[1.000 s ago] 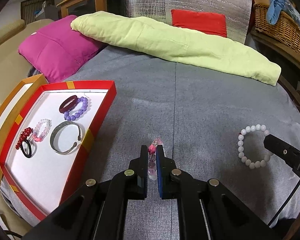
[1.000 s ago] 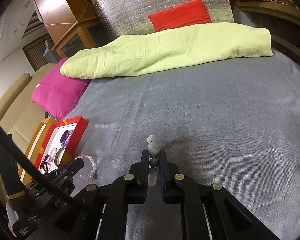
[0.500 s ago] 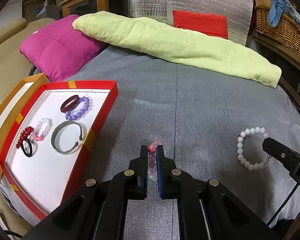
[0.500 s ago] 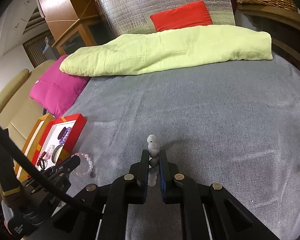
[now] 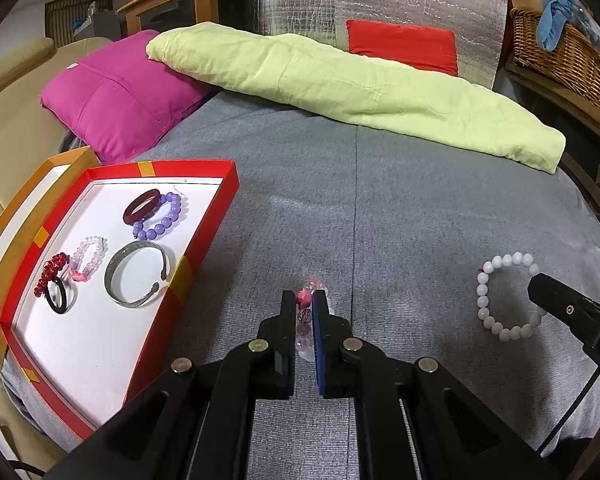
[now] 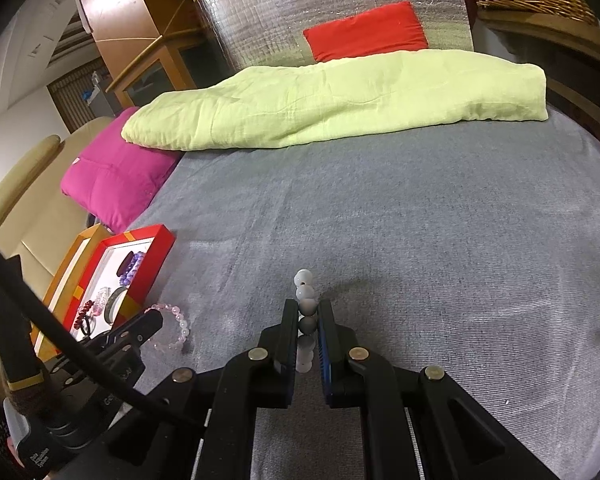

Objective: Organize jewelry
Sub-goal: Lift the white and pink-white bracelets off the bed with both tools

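In the left wrist view, the left gripper (image 5: 304, 303) has its jaws closed narrow on a pink bead bracelet (image 5: 305, 320), which stands on edge between the pads over the grey bed cover (image 5: 380, 208). At the left edge of the bed cover lies a red tray (image 5: 204, 248) with a white floor. Inside it are a dark red ring (image 5: 142, 206) touching a purple bead bracelet (image 5: 162, 222), a silver cuff (image 5: 136, 272), a small pale pink bead bracelet (image 5: 86, 258), and a red bead piece (image 5: 51, 272) on a black loop (image 5: 56, 298). Near the right edge, a white bead bracelet (image 5: 496, 292) is held by the tip of the right gripper (image 5: 548, 288). A light green blanket (image 5: 360, 88) and a magenta pillow (image 5: 116, 92) lie at the far edge. In the right wrist view, the right gripper (image 6: 308, 312) is closed on the white bead bracelet (image 6: 306, 308), whose beads rise in a line above the fingertips. At the lower left, the left gripper (image 6: 152, 322) holds the pink bead bracelet (image 6: 172, 326) just beside the red tray (image 6: 156, 256).
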A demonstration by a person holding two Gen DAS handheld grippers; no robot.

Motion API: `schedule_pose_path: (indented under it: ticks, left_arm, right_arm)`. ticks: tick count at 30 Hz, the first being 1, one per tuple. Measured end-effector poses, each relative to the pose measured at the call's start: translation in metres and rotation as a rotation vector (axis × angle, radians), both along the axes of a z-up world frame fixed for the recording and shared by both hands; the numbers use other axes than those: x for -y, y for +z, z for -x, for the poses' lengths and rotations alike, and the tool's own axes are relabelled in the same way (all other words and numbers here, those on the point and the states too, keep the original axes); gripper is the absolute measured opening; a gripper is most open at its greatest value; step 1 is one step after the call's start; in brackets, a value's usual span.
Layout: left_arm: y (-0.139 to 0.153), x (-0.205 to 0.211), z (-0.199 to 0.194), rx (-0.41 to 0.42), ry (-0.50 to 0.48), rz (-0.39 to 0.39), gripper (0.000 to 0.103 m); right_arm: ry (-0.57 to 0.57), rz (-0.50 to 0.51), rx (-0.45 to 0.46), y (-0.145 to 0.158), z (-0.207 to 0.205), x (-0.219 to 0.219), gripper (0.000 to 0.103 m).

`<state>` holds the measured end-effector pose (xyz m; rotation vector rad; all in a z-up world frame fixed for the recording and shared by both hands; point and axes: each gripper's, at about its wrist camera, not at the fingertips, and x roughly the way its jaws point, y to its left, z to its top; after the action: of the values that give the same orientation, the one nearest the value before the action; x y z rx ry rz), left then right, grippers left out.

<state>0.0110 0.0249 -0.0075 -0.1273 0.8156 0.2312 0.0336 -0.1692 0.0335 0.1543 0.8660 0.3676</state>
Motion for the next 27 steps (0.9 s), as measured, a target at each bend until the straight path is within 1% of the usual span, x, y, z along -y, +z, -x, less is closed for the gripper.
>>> schedule_pose_path:
  ticks: [27]
  left_arm:
    - [0.0037,-0.0008,0.0022,0.019,-0.003,0.008,0.008]
  right_arm:
    - [0.003,0.018,0.016,0.0016,0.0024,-0.003,0.01]
